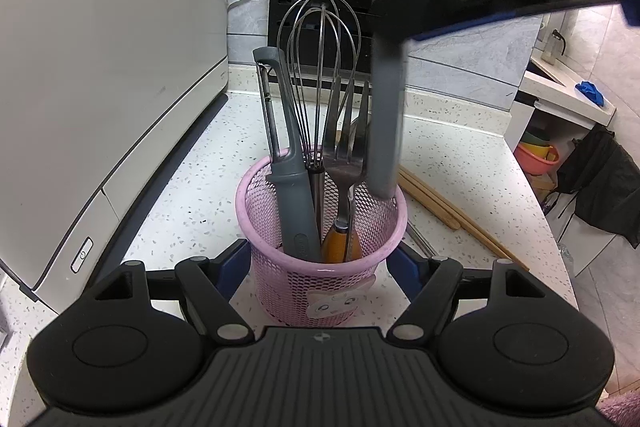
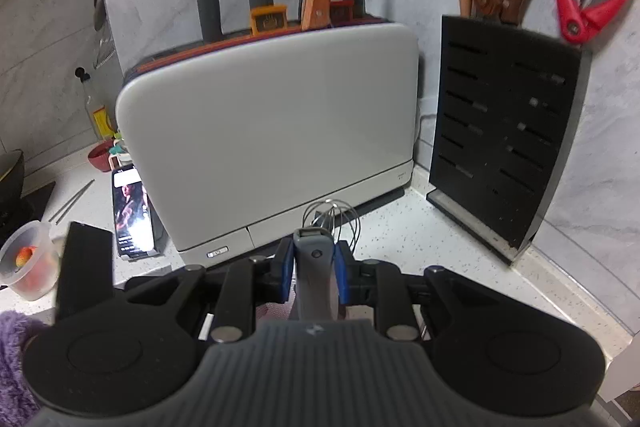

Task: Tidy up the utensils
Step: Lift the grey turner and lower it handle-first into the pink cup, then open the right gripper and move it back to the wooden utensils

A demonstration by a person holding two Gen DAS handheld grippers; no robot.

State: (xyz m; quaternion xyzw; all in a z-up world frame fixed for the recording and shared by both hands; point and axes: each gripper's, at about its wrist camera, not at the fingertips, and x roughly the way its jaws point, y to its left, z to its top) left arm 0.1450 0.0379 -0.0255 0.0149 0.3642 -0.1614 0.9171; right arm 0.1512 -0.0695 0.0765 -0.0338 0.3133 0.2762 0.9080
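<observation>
The left gripper (image 1: 320, 263), at the bottom of its own view, is clamped around the pink mesh utensil cup (image 1: 280, 267), its blue pads (image 1: 234, 263) pressed against the cup's sides. The cup stands on the speckled countertop (image 1: 460, 163) at frame centre and holds a grey peeler (image 1: 290, 187), a wire whisk (image 1: 320, 67) and forks (image 1: 348, 147). The right gripper (image 2: 313, 271) is pinched on a grey utensil handle (image 2: 314, 279), seen in the left view hanging upright over the cup's right rim. Wooden chopsticks (image 1: 452, 211) lie right of the cup. A black knife block (image 2: 508, 131) is seen at the right of the right view.
</observation>
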